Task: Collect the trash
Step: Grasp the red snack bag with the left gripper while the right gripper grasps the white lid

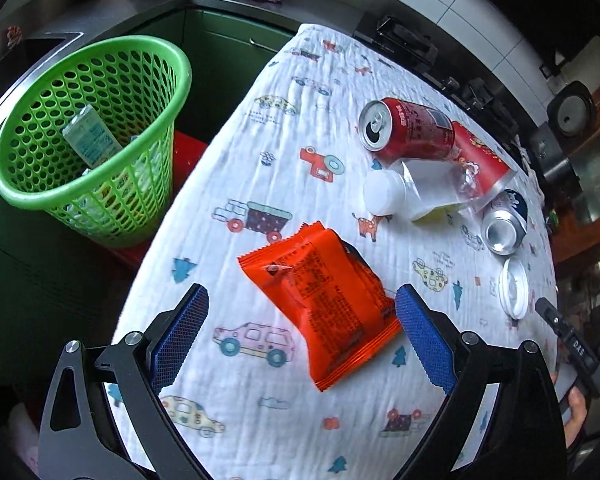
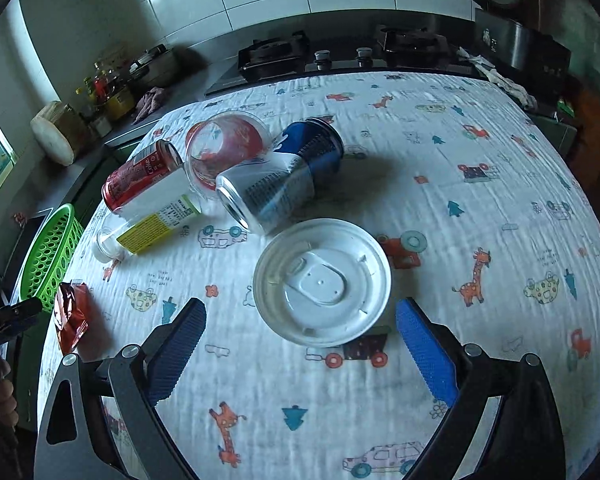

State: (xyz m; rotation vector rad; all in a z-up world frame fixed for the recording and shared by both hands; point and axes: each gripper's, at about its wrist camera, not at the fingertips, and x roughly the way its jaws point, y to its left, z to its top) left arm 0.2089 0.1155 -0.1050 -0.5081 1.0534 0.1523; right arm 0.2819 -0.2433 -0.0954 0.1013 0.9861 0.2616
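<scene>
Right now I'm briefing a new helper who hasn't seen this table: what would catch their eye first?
Probably the orange packet on the cartoon-print cloth, lying between the open left gripper fingers. Next, the green basket off the table's left edge, already holding a carton. Then the cluster at the middle: a red can, a blue can and a white lid just ahead of the open right gripper.

left wrist: above table (image 1: 260, 420), near | right wrist: likewise | shared: trash cluster (image 2: 260, 176)
</scene>
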